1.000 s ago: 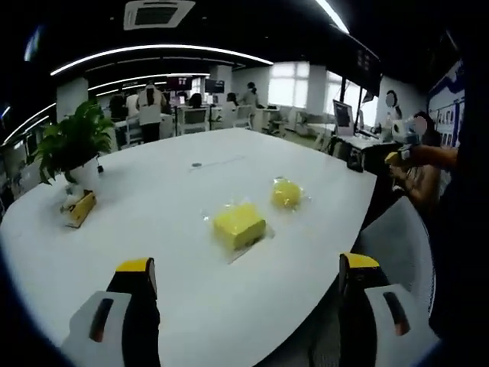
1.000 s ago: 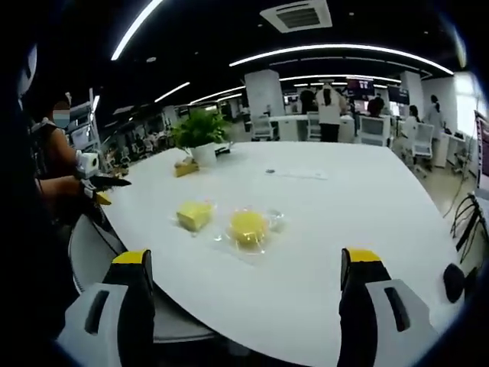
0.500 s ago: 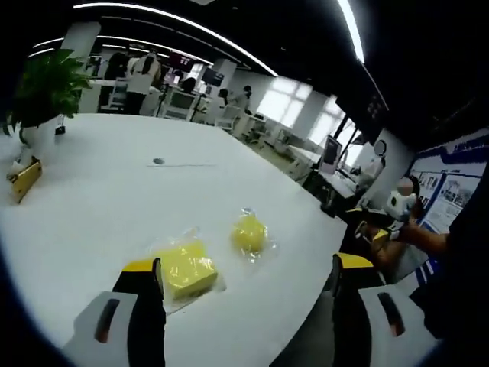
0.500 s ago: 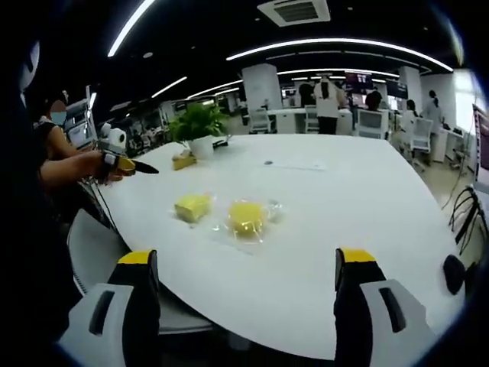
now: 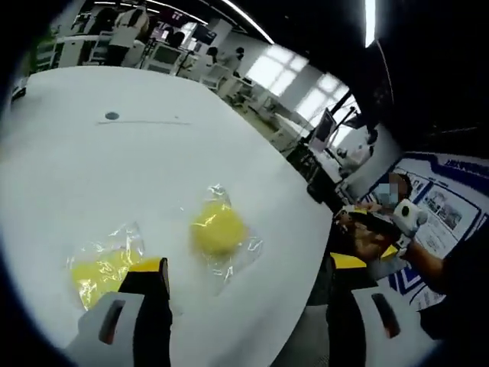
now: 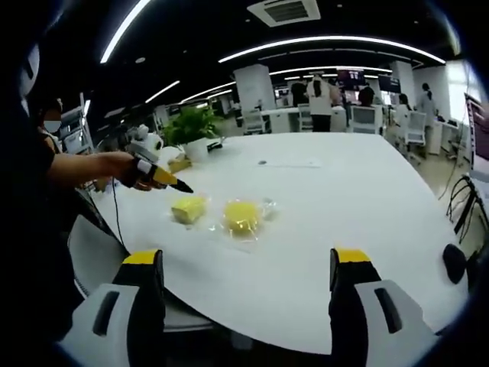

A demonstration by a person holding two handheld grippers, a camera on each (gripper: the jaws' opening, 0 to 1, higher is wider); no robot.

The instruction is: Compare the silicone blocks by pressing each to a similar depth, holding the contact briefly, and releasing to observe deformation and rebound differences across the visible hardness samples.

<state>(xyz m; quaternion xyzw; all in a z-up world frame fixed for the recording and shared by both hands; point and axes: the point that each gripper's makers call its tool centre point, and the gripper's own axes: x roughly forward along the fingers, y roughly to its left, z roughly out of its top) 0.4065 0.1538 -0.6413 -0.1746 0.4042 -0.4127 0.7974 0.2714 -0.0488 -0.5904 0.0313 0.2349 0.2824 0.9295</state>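
Left tool (image 6: 183, 188) just above the square yellow block (image 6: 189, 209) — round block (image 6: 242, 216) beside it on white table (image 6: 359, 191).

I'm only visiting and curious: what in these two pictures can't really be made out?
- Square yellow block, left gripper view: blurred, glare on its wrap, partly behind the left gripper's own jaw.
- Round yellow block, left gripper view: motion blur hides its surface.
- Left gripper seen in the right gripper view: too small to tell whether it touches the square block.
- Potted plant: far, details lost.

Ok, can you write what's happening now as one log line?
left tongs: open, above square yellow block | right tongs: open, back from table | round yellow block: untouched
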